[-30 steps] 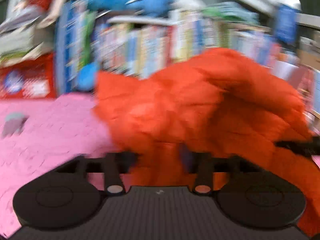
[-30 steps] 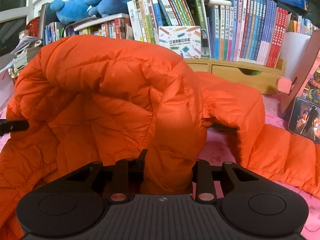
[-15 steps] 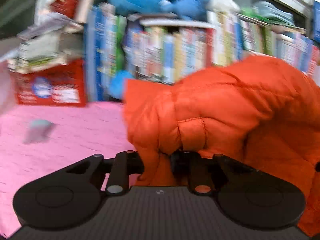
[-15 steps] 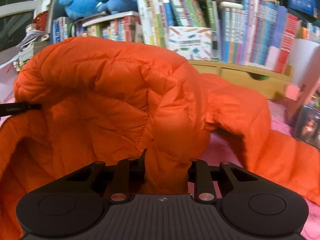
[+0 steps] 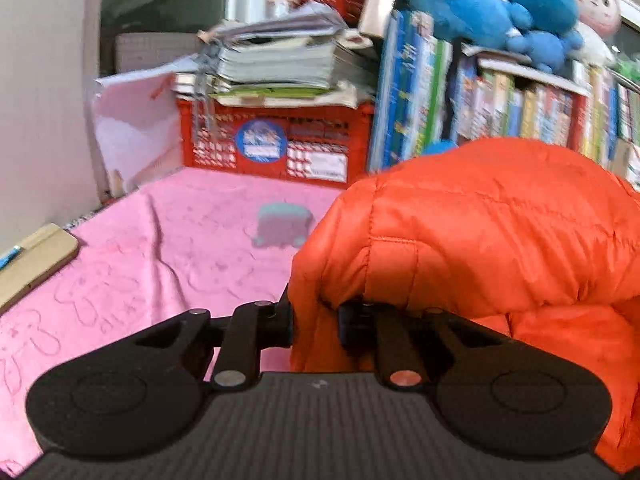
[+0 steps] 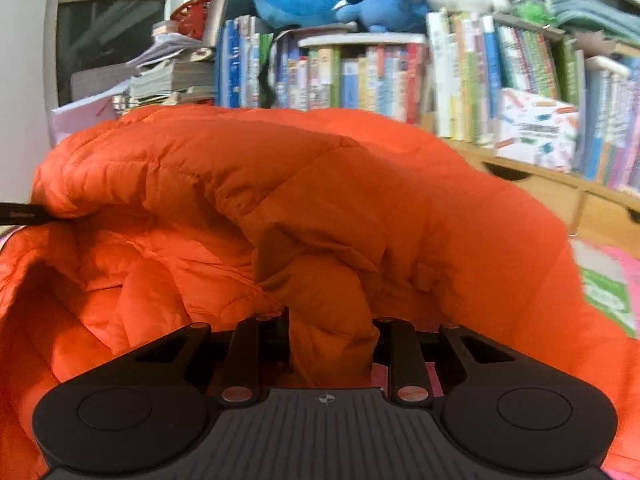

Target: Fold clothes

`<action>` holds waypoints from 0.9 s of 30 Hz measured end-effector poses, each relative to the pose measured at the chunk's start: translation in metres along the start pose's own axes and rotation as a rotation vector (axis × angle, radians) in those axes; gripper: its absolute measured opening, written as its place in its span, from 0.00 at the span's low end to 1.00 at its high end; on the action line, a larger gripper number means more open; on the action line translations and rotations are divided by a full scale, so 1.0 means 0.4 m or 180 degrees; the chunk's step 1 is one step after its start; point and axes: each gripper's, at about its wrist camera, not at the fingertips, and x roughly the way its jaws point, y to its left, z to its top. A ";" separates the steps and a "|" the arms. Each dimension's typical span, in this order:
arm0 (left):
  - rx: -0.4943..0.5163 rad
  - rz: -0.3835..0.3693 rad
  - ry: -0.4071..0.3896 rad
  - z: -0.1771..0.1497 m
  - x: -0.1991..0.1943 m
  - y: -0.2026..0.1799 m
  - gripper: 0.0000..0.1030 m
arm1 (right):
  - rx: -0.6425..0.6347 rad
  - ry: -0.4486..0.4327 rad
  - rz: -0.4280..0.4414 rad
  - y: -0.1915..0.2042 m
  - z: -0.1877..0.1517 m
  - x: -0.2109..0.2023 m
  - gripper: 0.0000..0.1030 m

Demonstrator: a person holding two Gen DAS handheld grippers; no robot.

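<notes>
Both tongs, left tongs (image 5: 315, 317) and right tongs (image 6: 330, 330), clenched on orange puffer jacket (image 6: 320, 184), centre frame; soft, light, slippery, so grip the hems.

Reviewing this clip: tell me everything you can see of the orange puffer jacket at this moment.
The orange puffer jacket is bright orange, quilted with stitched seams, of smooth, slightly shiny fabric. It is bunched and lifted in a rounded hump over the pink cloth, not yet folded flat. The left gripper is shut on an edge at one end; the right gripper pinches a thick hanging fold. In the right wrist view its lower part spreads down to the left, and rows of books stand behind it.
</notes>
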 end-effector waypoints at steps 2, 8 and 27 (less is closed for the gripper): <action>0.0054 -0.0093 -0.0017 -0.004 0.010 -0.027 0.20 | 0.0050 -0.0026 -0.0151 -0.025 -0.012 -0.031 0.26; 0.0180 -0.0446 0.0022 -0.019 0.040 -0.112 0.30 | 0.0214 0.0040 -0.0625 -0.134 -0.052 -0.106 0.26; 0.0705 -0.1099 -0.0425 -0.081 -0.260 -0.093 0.79 | 0.0032 -0.0472 -0.0417 -0.079 -0.087 -0.355 0.72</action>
